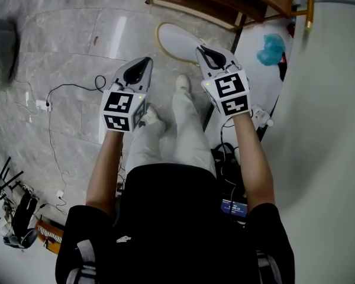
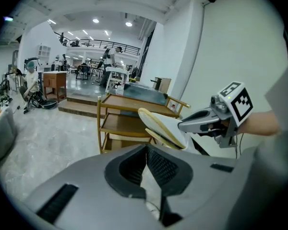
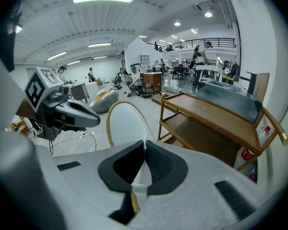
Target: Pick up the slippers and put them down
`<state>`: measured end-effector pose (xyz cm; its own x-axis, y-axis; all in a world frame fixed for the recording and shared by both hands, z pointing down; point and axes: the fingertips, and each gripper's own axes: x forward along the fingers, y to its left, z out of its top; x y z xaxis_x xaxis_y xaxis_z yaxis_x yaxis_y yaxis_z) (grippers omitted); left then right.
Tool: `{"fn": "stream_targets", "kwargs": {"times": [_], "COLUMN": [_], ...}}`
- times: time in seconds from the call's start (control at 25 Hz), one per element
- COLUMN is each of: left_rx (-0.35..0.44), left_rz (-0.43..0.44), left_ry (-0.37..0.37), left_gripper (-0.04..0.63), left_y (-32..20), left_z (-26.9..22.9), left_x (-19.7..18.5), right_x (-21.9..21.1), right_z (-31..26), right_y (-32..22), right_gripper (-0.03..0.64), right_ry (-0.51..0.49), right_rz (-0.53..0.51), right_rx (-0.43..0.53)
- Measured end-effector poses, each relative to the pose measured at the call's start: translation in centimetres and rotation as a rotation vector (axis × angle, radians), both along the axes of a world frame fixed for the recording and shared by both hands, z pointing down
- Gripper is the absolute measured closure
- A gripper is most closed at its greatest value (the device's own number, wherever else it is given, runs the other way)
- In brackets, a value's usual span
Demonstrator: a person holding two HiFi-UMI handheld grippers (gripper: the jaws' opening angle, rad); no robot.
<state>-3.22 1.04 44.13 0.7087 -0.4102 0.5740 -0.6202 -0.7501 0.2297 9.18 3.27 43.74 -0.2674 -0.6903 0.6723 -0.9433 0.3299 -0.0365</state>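
**Slipper clamped in the right gripper, close to a wooden trolley**

The right gripper (image 3: 145, 150) has its jaws pressed together on the edge of a white slipper (image 3: 127, 123) with a yellow rim, holding it in the air above the marble floor (image 1: 77, 34). The left gripper (image 2: 146, 152) is beside it. Its jaws meet at the tips with nothing between them.

A wooden trolley (image 3: 216, 123) with 2 shelves stands just beyond the slipper and fills the space ahead of both grippers. A curved white wall (image 1: 331, 129) closes off the right side. A thin cable (image 1: 53, 99) trails over the floor at the left, and a grey cushion (image 1: 3, 46) sits further out. A blue object (image 1: 272, 49) lies near the trolley's leg, too blurred to identify. The person's pale trousers (image 1: 165, 129) show below the grippers.

From the left gripper view, the slipper seems to have a second yellow-edged layer under it. I cannot tell whether that is 1 slipper or 2. The trolley's top is cut off in the head view.
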Motion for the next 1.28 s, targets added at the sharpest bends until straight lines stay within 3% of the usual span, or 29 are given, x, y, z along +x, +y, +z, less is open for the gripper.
{"fn": "stream_targets", "kwargs": {"times": [0.28, 0.76, 1.28], "left_rx": [-0.036, 0.053, 0.087], "left_rz": [0.02, 0.092, 0.1], "left_ry": [-0.003, 0.005, 0.031], "left_gripper": [0.589, 0.589, 0.589], "left_y": [-0.1, -2.6, -5.3], "left_z": [6.5, 16.6, 28.6], "left_x": [0.0, 1.2, 4.0], "right_x": [-0.6, 0.5, 4.2], "right_z": [5.5, 15.9, 27.4], "right_y": [-0.3, -1.9, -3.9], "right_gripper": [0.611, 0.611, 0.611], "right_ry": [-0.004, 0.032, 0.082], "right_rz": [0.022, 0.03, 0.036], "right_rx": [-0.005, -0.021, -0.002]}}
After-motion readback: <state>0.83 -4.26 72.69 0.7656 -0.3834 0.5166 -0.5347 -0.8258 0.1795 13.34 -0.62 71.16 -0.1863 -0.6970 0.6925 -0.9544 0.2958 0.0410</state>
